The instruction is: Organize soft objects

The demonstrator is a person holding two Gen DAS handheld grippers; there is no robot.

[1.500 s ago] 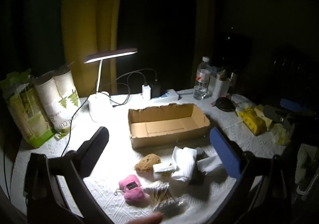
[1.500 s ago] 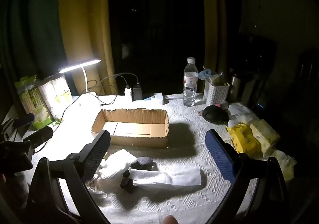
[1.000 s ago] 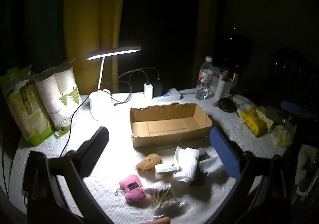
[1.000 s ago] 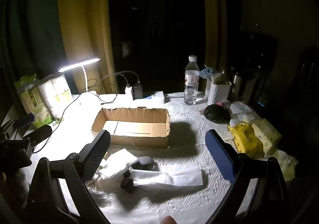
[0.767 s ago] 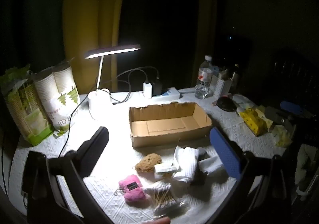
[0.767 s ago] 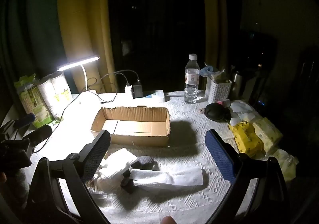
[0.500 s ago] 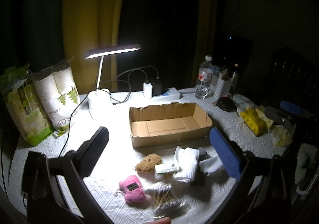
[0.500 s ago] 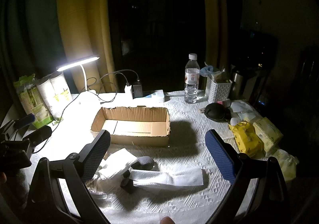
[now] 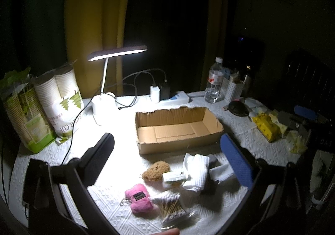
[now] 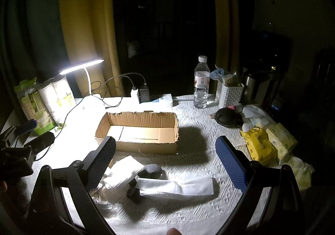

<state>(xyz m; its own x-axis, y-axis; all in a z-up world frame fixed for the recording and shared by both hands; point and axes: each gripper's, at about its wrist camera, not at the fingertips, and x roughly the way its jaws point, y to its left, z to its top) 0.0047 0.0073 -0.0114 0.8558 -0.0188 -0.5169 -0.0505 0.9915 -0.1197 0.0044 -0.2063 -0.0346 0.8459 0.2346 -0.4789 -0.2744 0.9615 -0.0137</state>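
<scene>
An empty cardboard box (image 9: 178, 130) sits mid-table; it also shows in the right wrist view (image 10: 142, 130). In front of it lie a brown sponge (image 9: 156, 171), a pink plush (image 9: 139, 198), a pack of cotton swabs (image 9: 172, 206), a white cloth (image 9: 195, 170) and a small white packet (image 9: 173, 176). The right wrist view shows the white cloth (image 10: 123, 171), a paper strip (image 10: 178, 187) and a dark object (image 10: 151, 170). My left gripper (image 9: 167, 157) is open and empty above the pile. My right gripper (image 10: 165, 157) is open and empty, above the cloth.
A lit desk lamp (image 9: 104, 101) and paper cup packs (image 9: 41, 105) stand at the left. A power strip (image 9: 167, 97), water bottle (image 10: 201, 84) and white basket (image 10: 229, 92) line the back. Yellow tissue packs (image 10: 259, 145) lie at the right.
Both views shifted only slightly; the grippers hover nearly still and stay open. Nothing on the table moved.
</scene>
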